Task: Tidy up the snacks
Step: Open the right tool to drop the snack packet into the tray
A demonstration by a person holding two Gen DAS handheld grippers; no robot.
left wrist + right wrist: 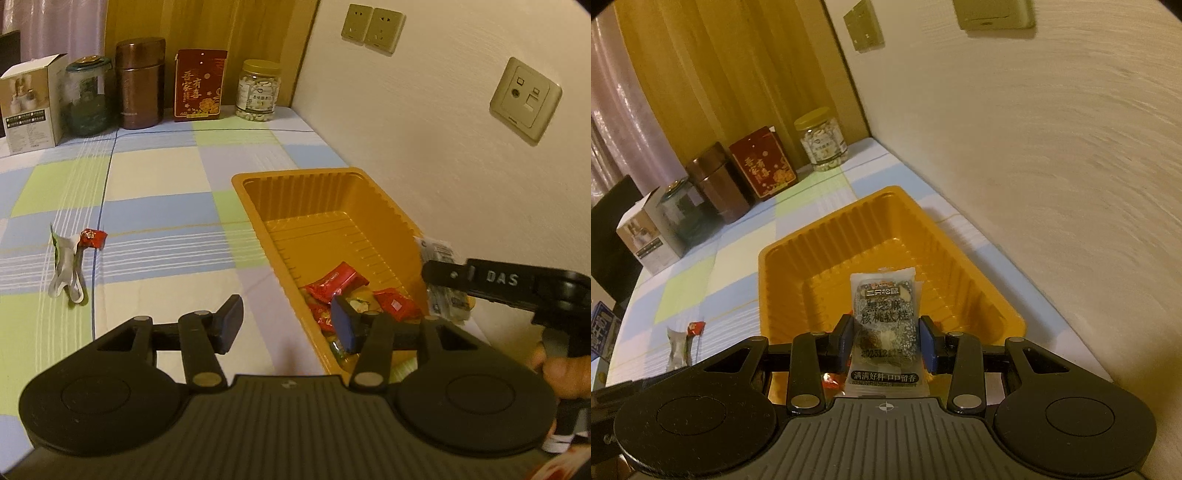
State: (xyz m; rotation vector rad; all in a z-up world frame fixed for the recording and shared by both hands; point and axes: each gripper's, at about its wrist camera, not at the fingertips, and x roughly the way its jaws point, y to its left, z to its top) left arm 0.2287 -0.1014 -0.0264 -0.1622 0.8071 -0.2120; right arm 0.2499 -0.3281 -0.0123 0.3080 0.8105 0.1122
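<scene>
An orange plastic tray lies on the checked tablecloth by the wall and holds several red-wrapped snacks. My right gripper is shut on a clear black-sesame cake packet and holds it over the tray's near end; it shows from the side in the left wrist view. My left gripper is open and empty, straddling the tray's left wall. A small red candy and a white-green wrapper lie on the cloth to the left.
Along the back stand a white box, a glass jar, a brown canister, a red box and a jar of white pieces. The wall runs close along the tray's right side.
</scene>
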